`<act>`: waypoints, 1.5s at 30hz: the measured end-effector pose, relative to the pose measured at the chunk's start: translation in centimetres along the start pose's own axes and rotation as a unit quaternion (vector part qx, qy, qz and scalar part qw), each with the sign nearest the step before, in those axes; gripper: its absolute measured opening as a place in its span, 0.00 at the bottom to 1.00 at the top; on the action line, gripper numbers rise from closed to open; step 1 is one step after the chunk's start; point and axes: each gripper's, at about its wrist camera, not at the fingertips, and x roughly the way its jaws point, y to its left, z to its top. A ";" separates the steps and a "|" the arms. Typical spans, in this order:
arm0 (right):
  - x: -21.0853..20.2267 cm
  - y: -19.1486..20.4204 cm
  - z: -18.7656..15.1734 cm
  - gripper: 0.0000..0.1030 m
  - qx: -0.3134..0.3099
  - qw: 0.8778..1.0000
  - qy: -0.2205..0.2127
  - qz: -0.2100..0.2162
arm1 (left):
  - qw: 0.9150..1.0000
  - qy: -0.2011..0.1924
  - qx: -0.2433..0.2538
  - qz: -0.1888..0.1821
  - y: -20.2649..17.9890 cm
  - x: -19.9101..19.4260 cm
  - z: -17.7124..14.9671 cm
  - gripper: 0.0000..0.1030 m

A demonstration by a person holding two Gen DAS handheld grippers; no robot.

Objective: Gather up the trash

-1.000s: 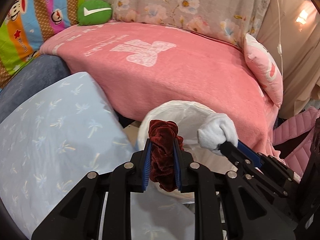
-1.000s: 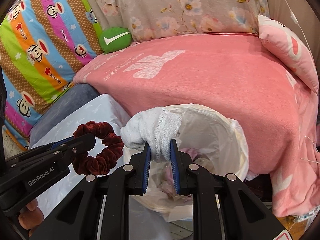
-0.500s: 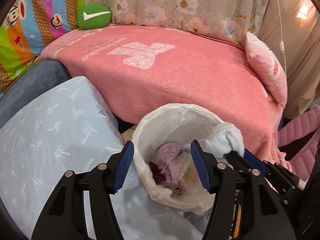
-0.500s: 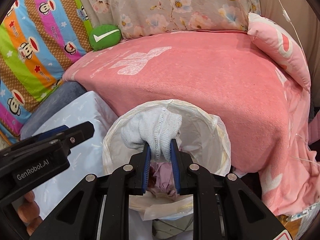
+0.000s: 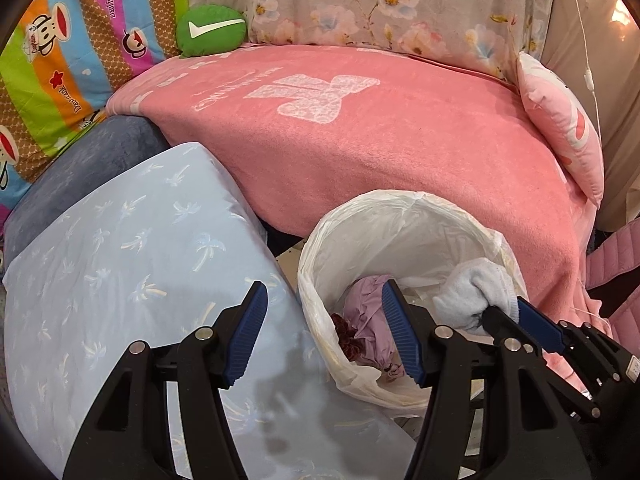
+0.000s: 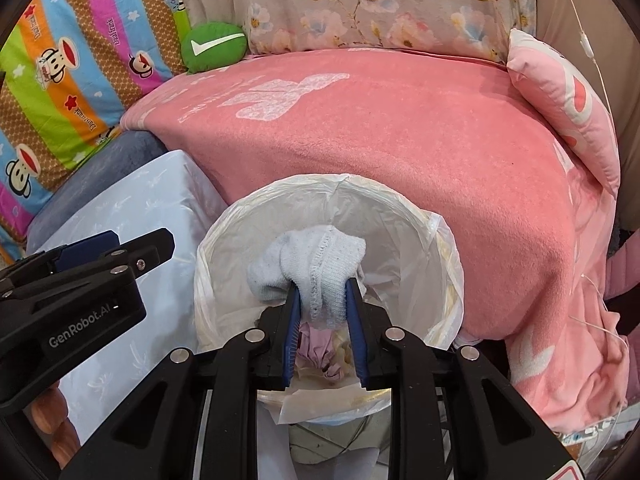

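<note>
Beside pink-blanketed bed (image 6: 400, 128): right hand-held gripper (image 6: 323, 322) pinching white sock (image 6: 316, 268) over lined trash bin (image 6: 224, 240); left hand-held gripper (image 5: 323, 334) gaping wide, carrying nothing.

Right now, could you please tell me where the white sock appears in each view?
Left wrist: sock at lower right, over the bin's right side.
Right wrist: sock at centre, in the right hand-held gripper, over the bin.
Shared landmark: green cushion.

Bin mouth (image 6: 400, 216) open above; pink blanket (image 6: 420, 128) behind, blue cushion (image 5: 132, 264) left.
</note>
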 end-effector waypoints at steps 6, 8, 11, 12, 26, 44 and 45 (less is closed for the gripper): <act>-0.1 -0.2 -0.2 0.31 -0.007 1.000 0.007 -0.012 | 1.000 0.002 -0.007 0.008 0.5 0.0 -0.5 0.63; -0.2 -0.3 -0.3 0.36 -0.010 1.000 0.012 -0.017 | 1.000 0.005 -0.009 0.013 0.7 0.0 -0.7 0.65; -0.6 -0.4 -0.6 0.44 -0.019 0.999 0.021 -0.028 | 1.000 0.013 -0.010 0.025 1.1 0.0 -1.3 0.71; -0.7 -0.4 -0.8 0.46 -0.023 0.999 0.024 -0.032 | 0.999 0.016 -0.009 0.030 1.1 0.0 -1.6 0.71; -2.1 0.2 -1.9 0.58 -0.050 0.997 0.040 -0.053 | 0.997 0.061 -0.008 0.054 1.8 -0.6 -4.4 0.74; -4.2 0.5 -2.6 0.74 -0.059 0.996 0.034 -0.057 | 0.995 0.079 -0.019 0.060 1.8 -2.3 -6.1 0.76; -4.3 0.5 -2.7 0.77 -0.060 0.996 0.033 -0.058 | 0.995 0.079 -0.020 0.060 1.8 -2.4 -6.1 0.76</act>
